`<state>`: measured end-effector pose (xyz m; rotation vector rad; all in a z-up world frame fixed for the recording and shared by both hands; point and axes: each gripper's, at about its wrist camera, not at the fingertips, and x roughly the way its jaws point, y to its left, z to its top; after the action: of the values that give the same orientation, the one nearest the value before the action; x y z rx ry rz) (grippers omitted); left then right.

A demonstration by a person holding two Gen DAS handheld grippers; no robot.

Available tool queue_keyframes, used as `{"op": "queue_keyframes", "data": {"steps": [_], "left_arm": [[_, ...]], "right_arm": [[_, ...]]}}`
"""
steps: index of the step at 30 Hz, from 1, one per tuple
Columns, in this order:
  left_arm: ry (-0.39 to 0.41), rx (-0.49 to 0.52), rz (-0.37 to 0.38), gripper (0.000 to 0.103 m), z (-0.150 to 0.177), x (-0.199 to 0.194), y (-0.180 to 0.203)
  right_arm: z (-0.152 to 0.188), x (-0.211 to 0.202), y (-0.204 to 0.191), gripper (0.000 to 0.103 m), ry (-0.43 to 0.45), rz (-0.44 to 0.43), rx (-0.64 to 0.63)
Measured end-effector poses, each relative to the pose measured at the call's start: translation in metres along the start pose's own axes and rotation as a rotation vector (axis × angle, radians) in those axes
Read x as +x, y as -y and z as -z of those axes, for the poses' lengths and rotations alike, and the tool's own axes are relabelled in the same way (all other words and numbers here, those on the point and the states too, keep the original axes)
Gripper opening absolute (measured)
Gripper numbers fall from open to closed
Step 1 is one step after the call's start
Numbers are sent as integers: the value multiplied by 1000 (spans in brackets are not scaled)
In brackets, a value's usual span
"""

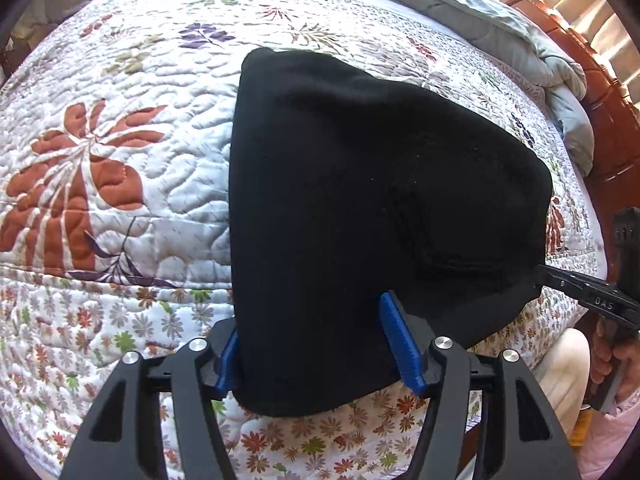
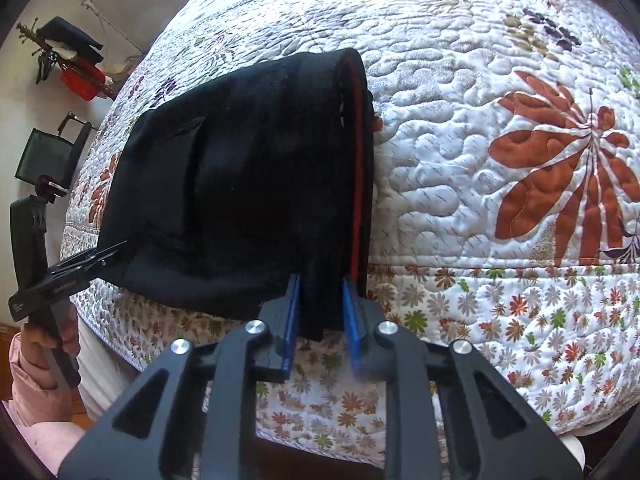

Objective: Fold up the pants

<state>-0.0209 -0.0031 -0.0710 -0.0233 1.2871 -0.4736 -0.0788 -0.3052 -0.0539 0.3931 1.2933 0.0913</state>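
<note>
Black pants [image 1: 360, 208] folded compact near bed [image 1: 120, 200] edge. Left tongs [image 1: 316, 344] half open, straddling near hem; right tongs [image 2: 320, 312] narrowly parted around waistband corner, presumably squaring fold.

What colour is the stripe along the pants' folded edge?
Red, a thin stripe down the black pants; it shows best in the right wrist view.

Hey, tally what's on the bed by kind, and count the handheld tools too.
Folded black pants: 1
Floral quilted bedspread: 1
Crumpled grey blanket: 1
Black handheld tools with blue fingers: 2, left tool and right tool
Total: 5
</note>
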Motion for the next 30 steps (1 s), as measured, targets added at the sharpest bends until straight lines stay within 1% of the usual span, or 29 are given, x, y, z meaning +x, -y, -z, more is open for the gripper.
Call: {"op": "queue_keyframes", "data": {"steps": [4, 5, 7, 8, 9, 11, 14, 16, 17, 18, 19, 20, 21, 22, 25, 28, 30], "left_arm": [[4, 6, -34, 65, 0, -8, 6], [7, 7, -42, 66, 1, -11, 7], [16, 11, -55, 68, 3, -16, 9], [21, 10, -57, 69, 3, -18, 11], [26, 9, -58, 69, 5, -20, 11], [36, 11, -67, 69, 7, -23, 12], [47, 22, -79, 70, 9, -26, 15], [52, 31, -87, 70, 10, -27, 17], [55, 33, -89, 70, 10, -28, 18], [60, 36, -91, 70, 10, -29, 18], [64, 38, -93, 70, 11, -30, 19], [69, 42, -95, 71, 11, -31, 19], [75, 48, -97, 71, 11, -32, 20], [82, 58, -100, 71, 11, -33, 22], [102, 91, -111, 71, 12, -35, 29], [106, 107, -107, 72, 11, -35, 34], [107, 118, -112, 72, 11, -35, 37]], "right_arm": [[3, -11, 2, 28, 20, -4, -7], [3, -14, 0, 32, 26, -3, -7], [3, -23, -5, 44, 48, -12, -10], [4, -26, -6, 54, 53, -23, -12], [4, -29, -11, 56, 60, -36, -25], [4, -28, -18, 56, 52, -36, -49], [3, -22, -25, 50, 32, -14, -74], [2, -18, -27, 40, 27, 19, -77], [2, -17, -26, 31, 26, 32, -76], [1, -17, -23, 27, 23, 38, -68], [1, -16, -21, 24, 22, 32, -60], [1, -17, -18, 17, 22, 27, -51], [1, -17, -16, 6, 24, 33, -50], [1, -18, -13, 6, 24, 46, -47], [4, -21, -3, 6, 24, 4, -24], [6, -19, -2, 6, 20, 9, -27], [7, -17, -4, 6, 19, 27, -38]]}}
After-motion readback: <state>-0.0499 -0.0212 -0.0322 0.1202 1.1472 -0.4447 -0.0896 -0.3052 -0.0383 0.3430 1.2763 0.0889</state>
